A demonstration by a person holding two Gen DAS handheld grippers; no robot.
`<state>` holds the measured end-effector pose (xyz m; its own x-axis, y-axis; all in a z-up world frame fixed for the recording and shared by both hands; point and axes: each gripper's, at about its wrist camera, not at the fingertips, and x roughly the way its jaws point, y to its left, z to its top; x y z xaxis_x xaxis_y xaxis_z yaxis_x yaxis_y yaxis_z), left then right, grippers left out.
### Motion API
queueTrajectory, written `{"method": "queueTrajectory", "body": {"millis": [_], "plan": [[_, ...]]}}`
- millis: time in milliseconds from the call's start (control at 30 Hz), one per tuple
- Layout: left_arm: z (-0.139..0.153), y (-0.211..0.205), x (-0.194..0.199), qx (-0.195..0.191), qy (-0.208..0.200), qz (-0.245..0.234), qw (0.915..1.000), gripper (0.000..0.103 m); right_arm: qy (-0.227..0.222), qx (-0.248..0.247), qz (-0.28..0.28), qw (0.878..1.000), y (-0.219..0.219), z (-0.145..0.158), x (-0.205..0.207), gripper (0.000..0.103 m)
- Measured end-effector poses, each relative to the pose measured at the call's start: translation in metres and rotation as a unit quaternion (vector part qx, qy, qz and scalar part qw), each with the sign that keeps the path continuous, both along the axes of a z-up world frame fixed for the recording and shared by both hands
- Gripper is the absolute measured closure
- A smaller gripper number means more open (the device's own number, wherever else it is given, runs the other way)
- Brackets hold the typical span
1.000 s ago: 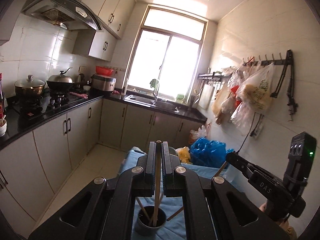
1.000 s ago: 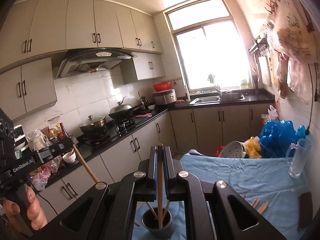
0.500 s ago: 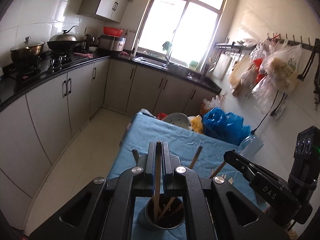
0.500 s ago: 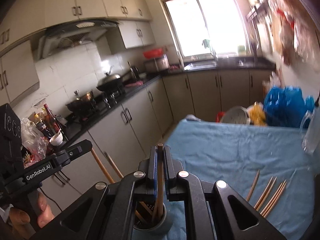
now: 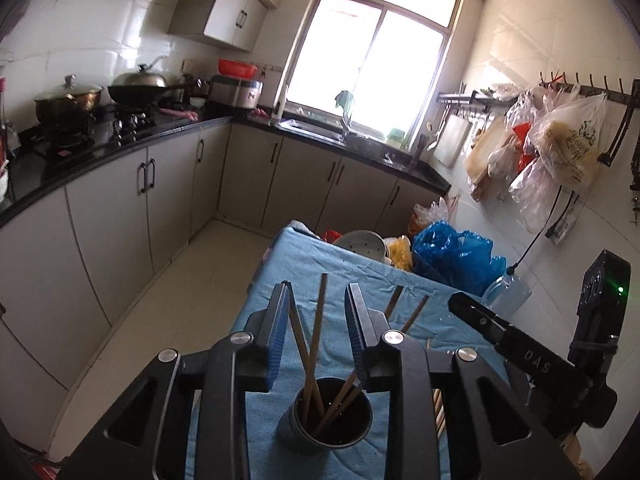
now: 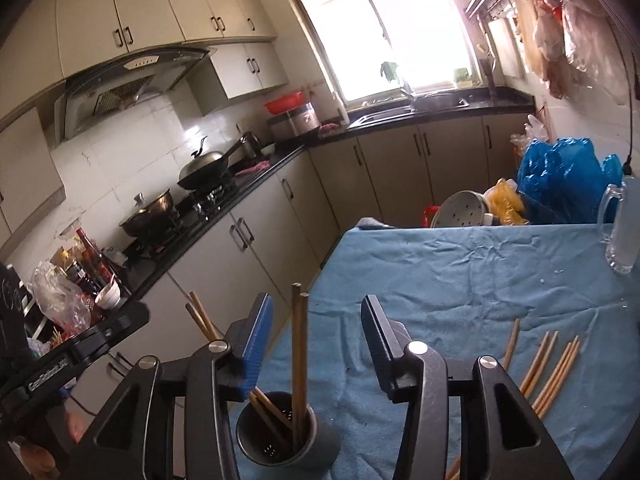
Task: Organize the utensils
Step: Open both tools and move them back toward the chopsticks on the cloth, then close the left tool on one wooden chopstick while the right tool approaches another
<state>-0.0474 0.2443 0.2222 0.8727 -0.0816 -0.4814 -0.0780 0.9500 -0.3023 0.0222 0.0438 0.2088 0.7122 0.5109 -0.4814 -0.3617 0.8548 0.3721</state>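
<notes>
Wooden chopsticks (image 5: 316, 332) between both opening jaws

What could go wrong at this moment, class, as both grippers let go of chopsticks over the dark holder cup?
1. The chopsticks between the right gripper's opening jaws stand tall and could tip the holder cup.
2. The left gripper, also opening, might knock the leaning sticks.
3. The loose chopsticks could roll.
</notes>
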Motion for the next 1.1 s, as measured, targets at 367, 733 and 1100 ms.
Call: {"method": "queueTrajectory", "body": {"millis": [367,733,1100], "plan": [[0.012,-0.067,-0.062,-0.002,-0.022,-0.075,0.9969,0.057,0.005,-0.017,-0.073,0.997,-0.090,-0.015,-0.039,0.043],[-0.072,-0.199,-0.010,0.002,0.097,-0.182,0.9785,0.056,0.118,-0.039,-0.152,0.980,-0.212,-0.117,-0.047,0.043],[-0.173,-0.252,0.100,0.032,0.197,-0.165,0.9660,0.076,0.147,-0.020,-0.090,0.985,-0.218,-0.172,0.004,0.071]]}}
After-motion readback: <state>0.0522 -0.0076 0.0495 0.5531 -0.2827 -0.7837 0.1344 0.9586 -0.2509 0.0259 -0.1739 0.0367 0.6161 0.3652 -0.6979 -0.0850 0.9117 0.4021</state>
